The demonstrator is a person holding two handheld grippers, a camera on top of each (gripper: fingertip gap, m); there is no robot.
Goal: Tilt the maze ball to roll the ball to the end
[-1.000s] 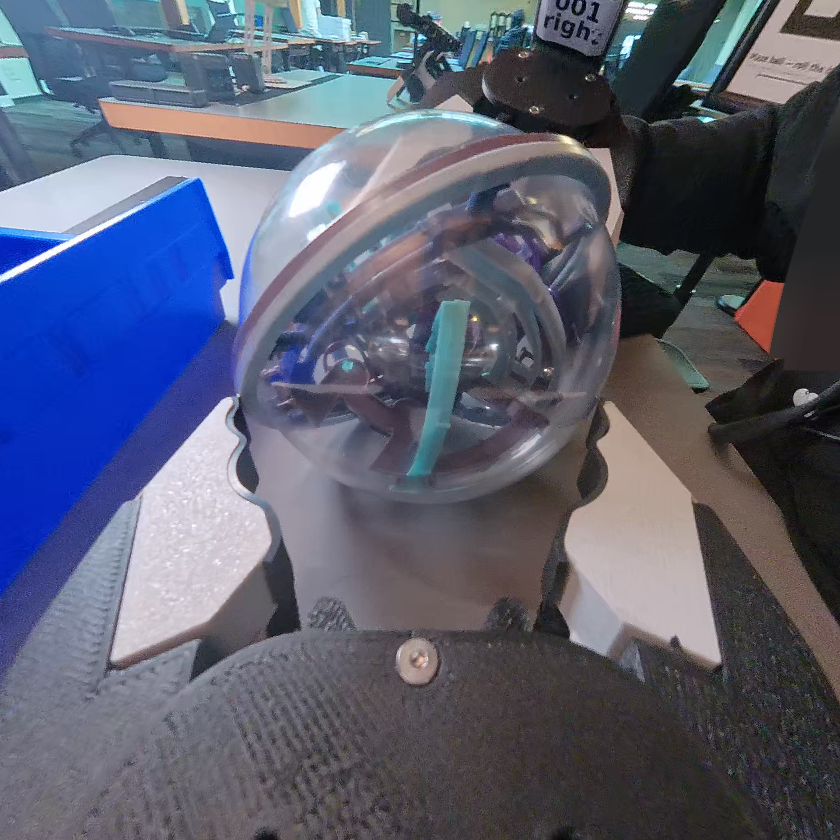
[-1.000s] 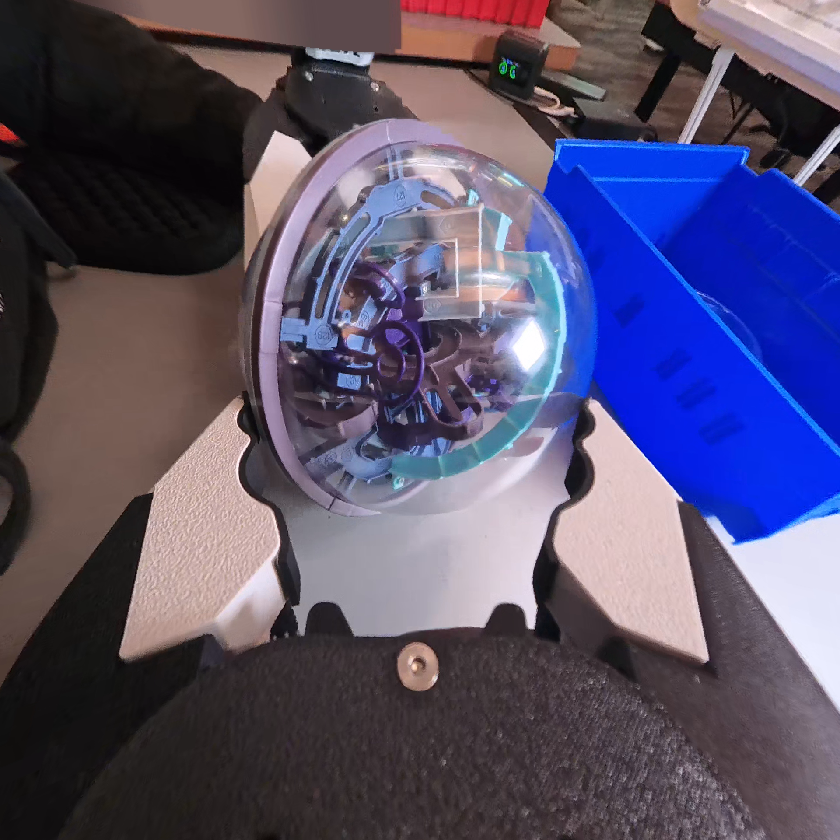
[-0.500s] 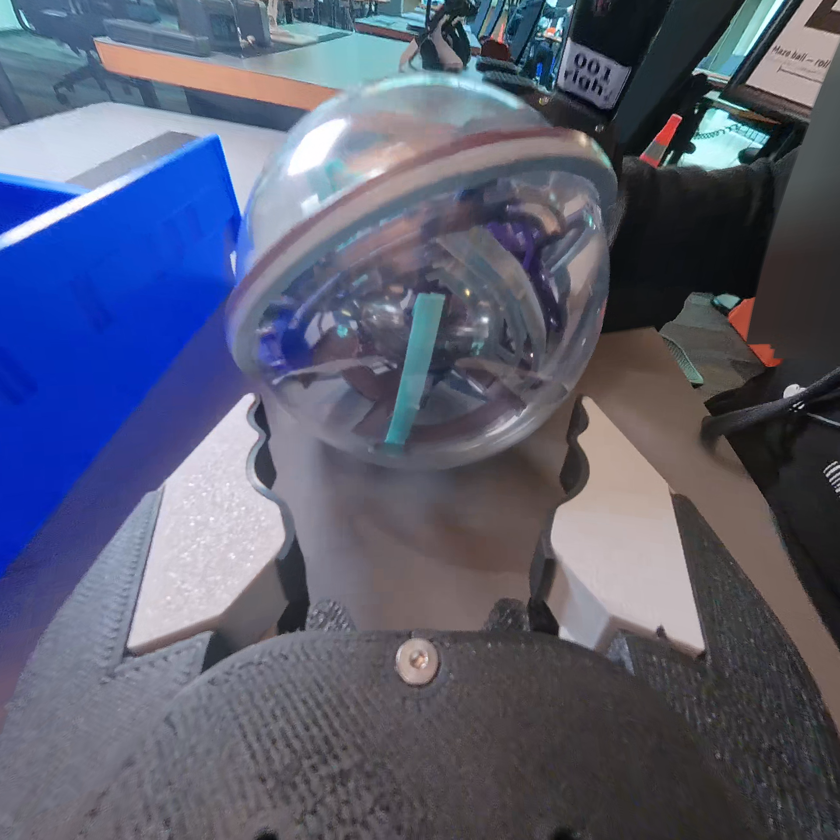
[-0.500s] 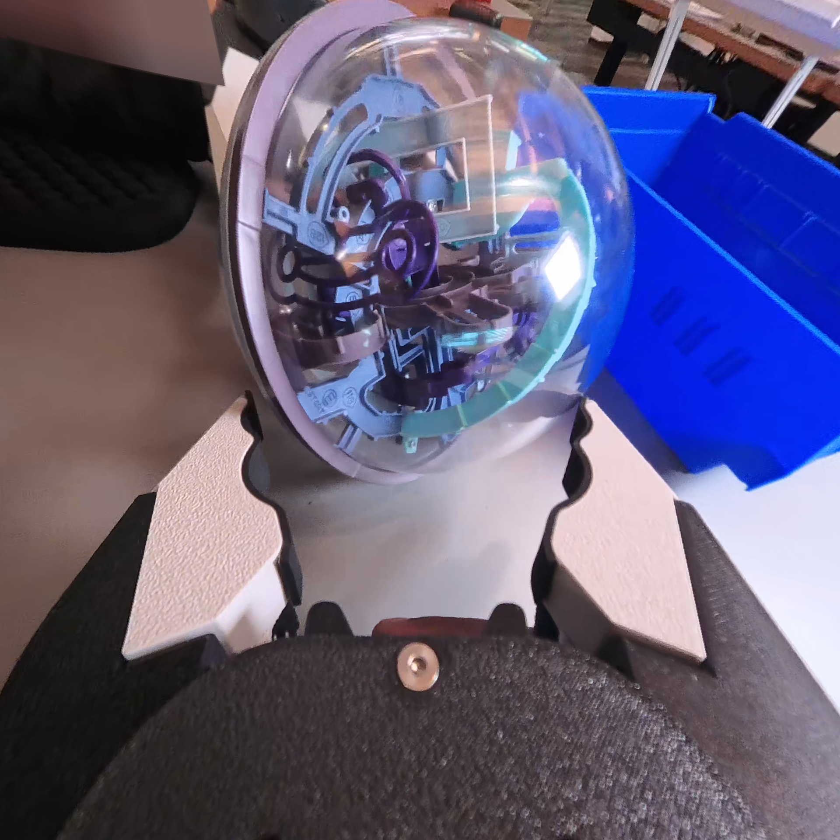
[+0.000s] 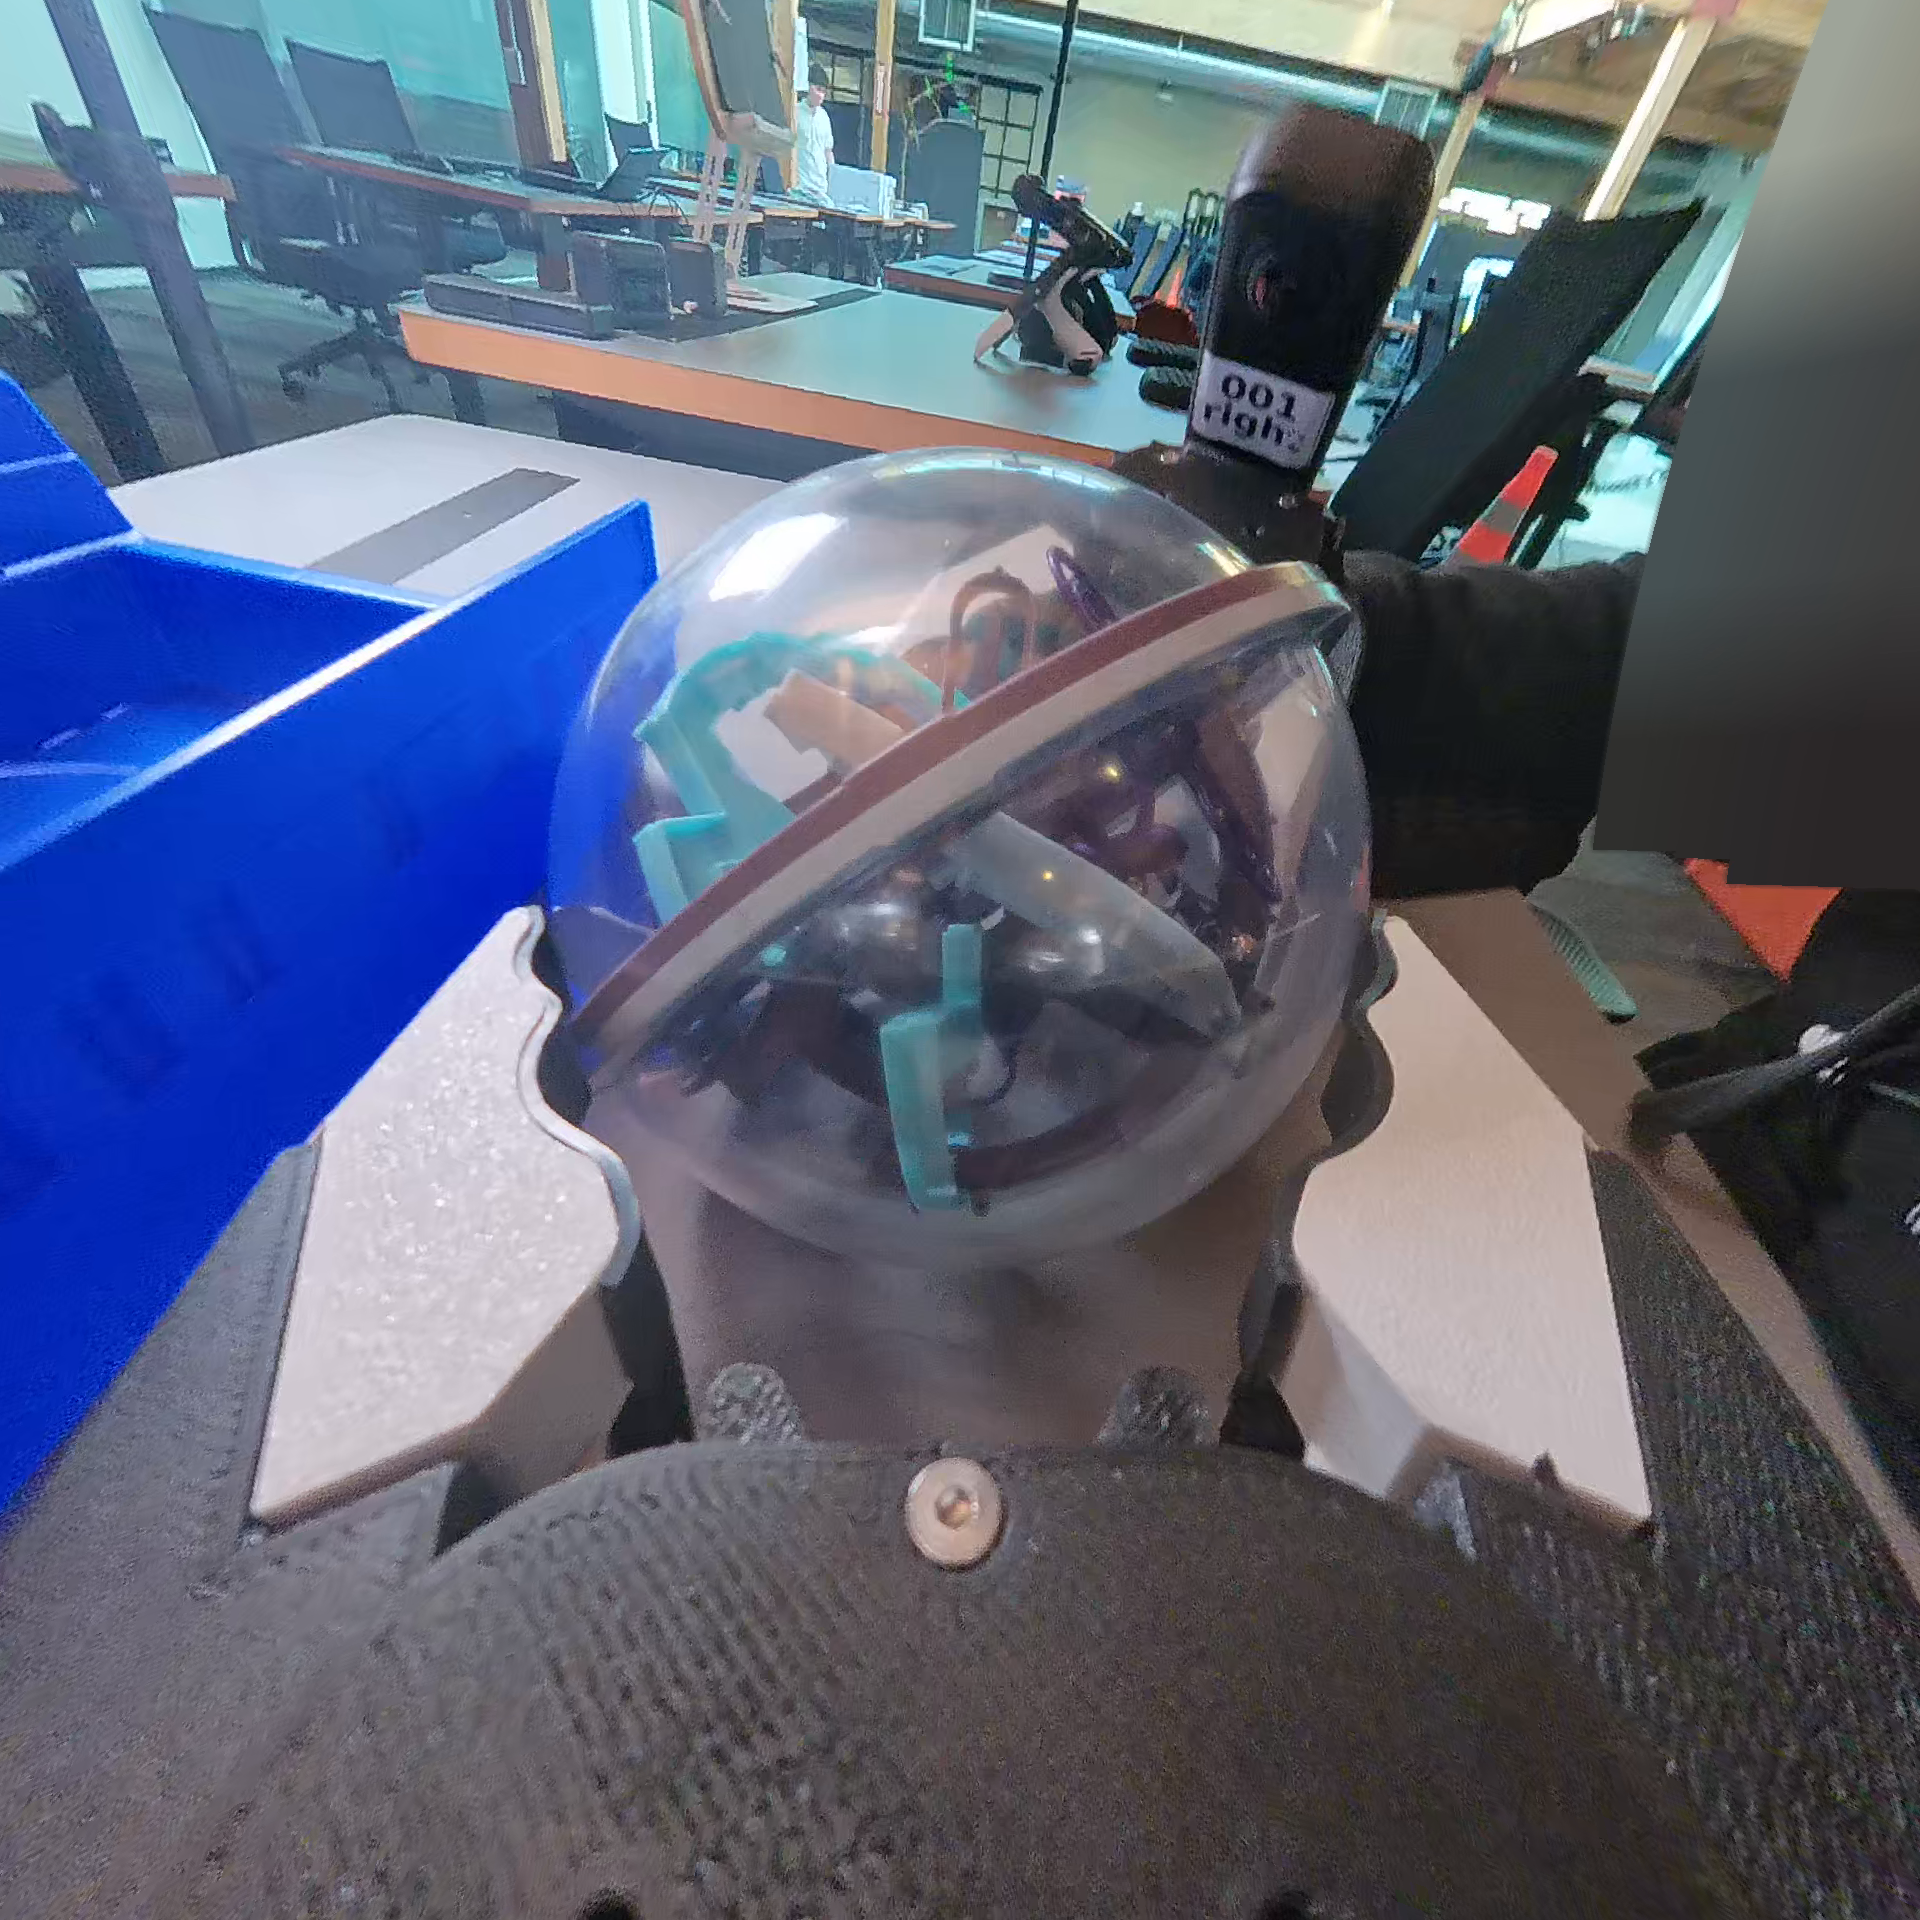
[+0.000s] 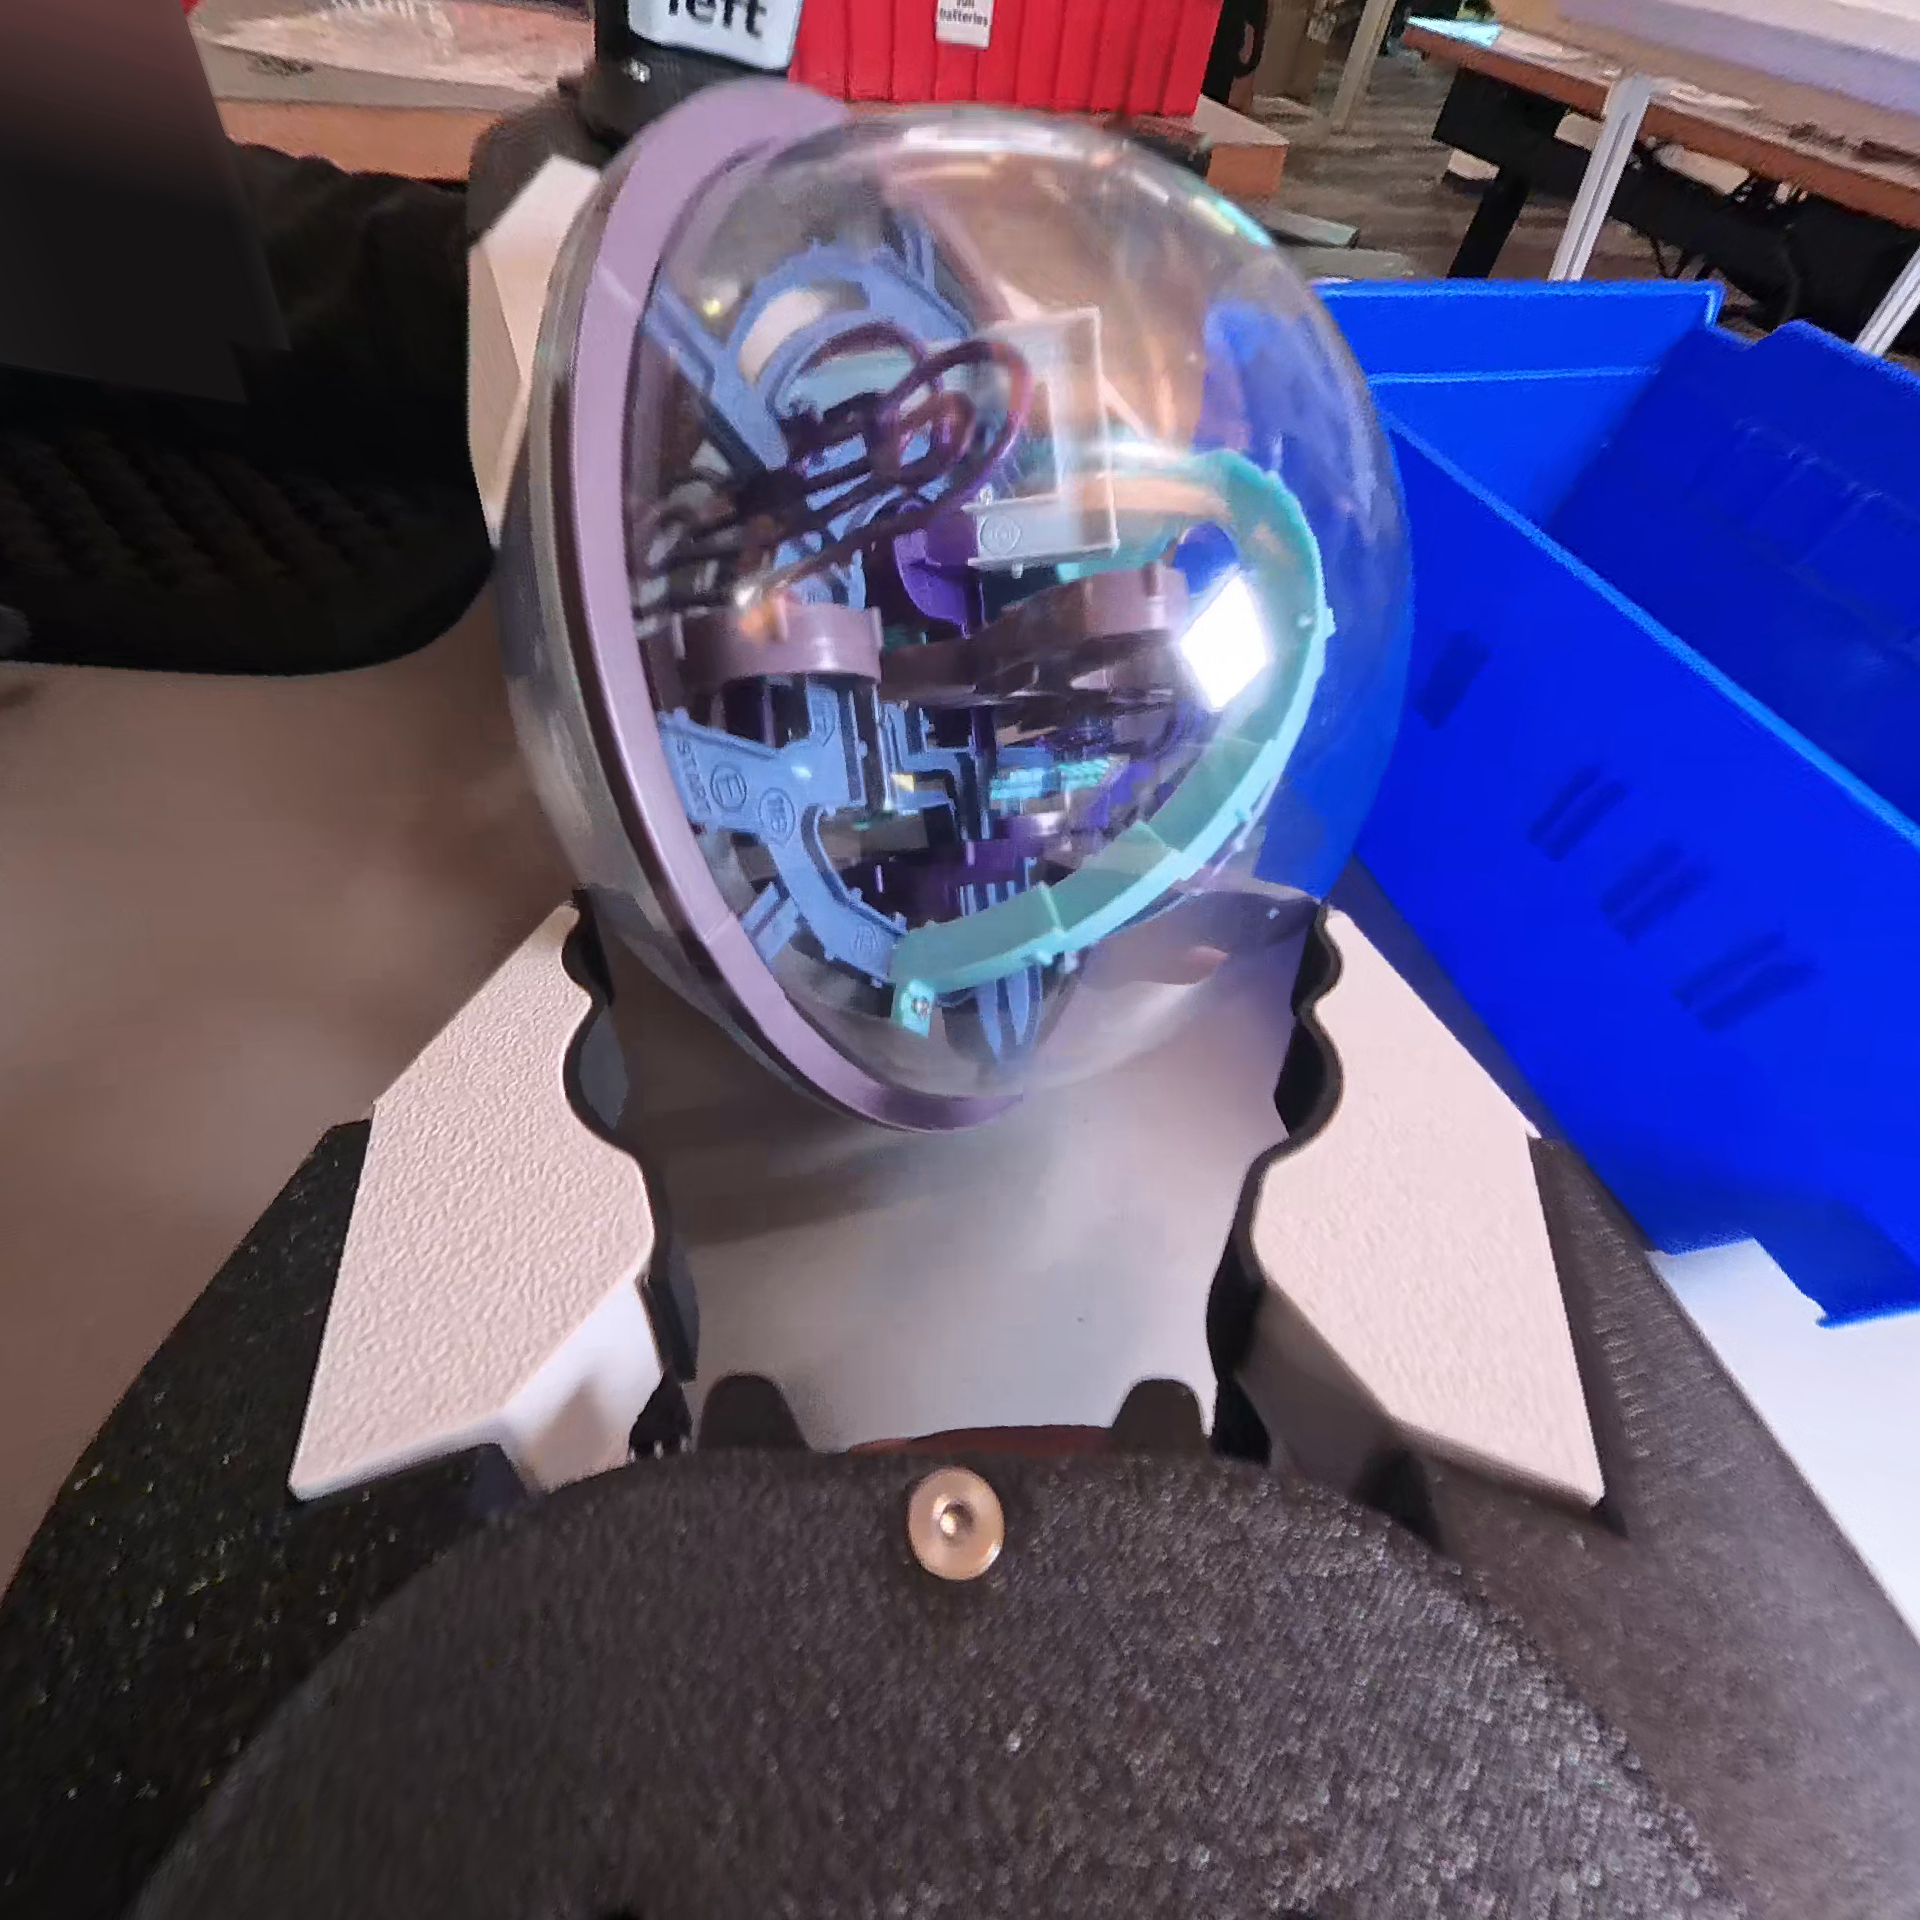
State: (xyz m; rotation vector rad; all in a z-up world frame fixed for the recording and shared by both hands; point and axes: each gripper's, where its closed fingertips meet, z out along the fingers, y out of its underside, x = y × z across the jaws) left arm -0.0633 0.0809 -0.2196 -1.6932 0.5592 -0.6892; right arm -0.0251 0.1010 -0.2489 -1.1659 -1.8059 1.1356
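Clear maze ball held above table between 2 grippers: left gripper and right gripper each clamped on opposite sides. Seam band slanted. Blue bin beside. Inner ball not discernible. Tilt slowly, both wrists together; avoid squeezing unevenly.

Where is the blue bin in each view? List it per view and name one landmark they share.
Left wrist view: the blue bin fills the left edge, left of the maze ball.
Right wrist view: the blue bin sits at the right, right of the maze ball.
Shared landmark: the maze ball, centred between the tongs in both.
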